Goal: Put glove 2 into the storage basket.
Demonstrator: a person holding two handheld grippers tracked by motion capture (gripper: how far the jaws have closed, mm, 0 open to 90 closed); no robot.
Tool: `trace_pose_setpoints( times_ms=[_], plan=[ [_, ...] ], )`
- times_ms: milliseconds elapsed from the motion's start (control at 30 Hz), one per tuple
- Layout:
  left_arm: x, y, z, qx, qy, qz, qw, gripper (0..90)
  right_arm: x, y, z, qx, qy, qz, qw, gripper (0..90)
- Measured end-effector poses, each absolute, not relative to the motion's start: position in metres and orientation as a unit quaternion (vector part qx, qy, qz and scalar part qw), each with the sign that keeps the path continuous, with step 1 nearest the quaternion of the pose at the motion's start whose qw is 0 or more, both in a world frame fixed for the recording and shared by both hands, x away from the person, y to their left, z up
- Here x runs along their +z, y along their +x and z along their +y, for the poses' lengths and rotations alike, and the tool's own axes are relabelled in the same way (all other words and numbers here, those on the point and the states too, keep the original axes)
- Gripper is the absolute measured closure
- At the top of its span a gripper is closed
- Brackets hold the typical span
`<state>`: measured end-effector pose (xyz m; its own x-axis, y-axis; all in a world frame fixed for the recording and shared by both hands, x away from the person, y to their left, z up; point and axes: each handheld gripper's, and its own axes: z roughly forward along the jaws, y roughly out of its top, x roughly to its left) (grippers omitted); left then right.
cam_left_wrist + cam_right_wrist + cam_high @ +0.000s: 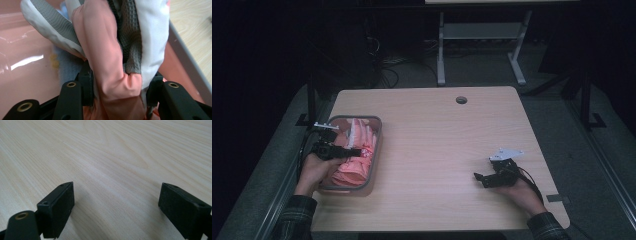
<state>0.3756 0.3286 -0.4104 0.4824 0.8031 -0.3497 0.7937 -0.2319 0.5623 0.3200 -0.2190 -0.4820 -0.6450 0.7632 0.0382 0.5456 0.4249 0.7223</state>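
The left gripper (117, 100), at the table's (432, 130) near-left edge, had its jaws half parted around a bunched pink-and-grey cloth (112, 50) inside the grey bin (376, 150). I judged the fold could slip free or drag neighbouring cloths over the rim if lifted, since the pads barely pinched it. The right gripper (484, 178) rested near the near-right corner, jaws wide and empty over bare wood. Nothing stood between them; a cable hole (461, 100) lay by the far edge.

No lettering, label, brand or number can be read anywhere. The bench (432, 130) is bare wood grain (no sign).
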Motion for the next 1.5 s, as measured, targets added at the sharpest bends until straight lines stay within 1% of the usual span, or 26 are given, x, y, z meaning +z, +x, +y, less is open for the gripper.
trace_pose_setpoints(
  times_ms=[100, 167, 300, 367, 500, 567, 1067, 1267, 1500],
  plan=[
    [-0.411, 0.377, 0.329, 0.005, 0.785, 0.509, 0.352, 51.5, -0.482, 0.320, -0.219, 0.364, 0.394, 0.831, 0.149, 12.7],
    [-0.411, 0.377, 0.330, 0.003, 0.784, 0.509, 0.355, 48.3, -0.482, 0.320, -0.219, 0.364, 0.394, 0.831, 0.149, 12.6],
    [-0.410, 0.378, 0.334, -0.004, 0.774, 0.512, 0.372, 35.4, -0.482, 0.320, -0.219, 0.364, 0.394, 0.831, 0.149, 12.7],
    [-0.408, 0.377, 0.335, 0.002, 0.771, 0.513, 0.377, 28.8, -0.482, 0.320, -0.219, 0.364, 0.394, 0.830, 0.149, 12.7],
    [-0.398, 0.374, 0.337, 0.027, 0.776, 0.508, 0.372, 19.8, -0.482, 0.320, -0.219, 0.364, 0.394, 0.830, 0.149, 12.6],
    [-0.391, 0.372, 0.339, 0.038, 0.776, 0.506, 0.374, 17.6, -0.482, 0.320, -0.219, 0.364, 0.394, 0.831, 0.149, 12.6],
    [-0.344, 0.358, 0.340, 0.096, 0.781, 0.475, 0.394, 16.7, -0.482, 0.320, -0.219, 0.364, 0.394, 0.831, 0.149, 12.7],
    [-0.331, 0.354, 0.329, 0.109, 0.781, 0.457, 0.411, 16.7, -0.482, 0.320, -0.219, 0.364, 0.395, 0.830, 0.149, 12.7],
    [-0.323, 0.354, 0.305, 0.107, 0.790, 0.432, 0.422, 16.7, -0.482, 0.320, -0.219, 0.363, 0.396, 0.830, 0.149, 12.7]
  ],
)
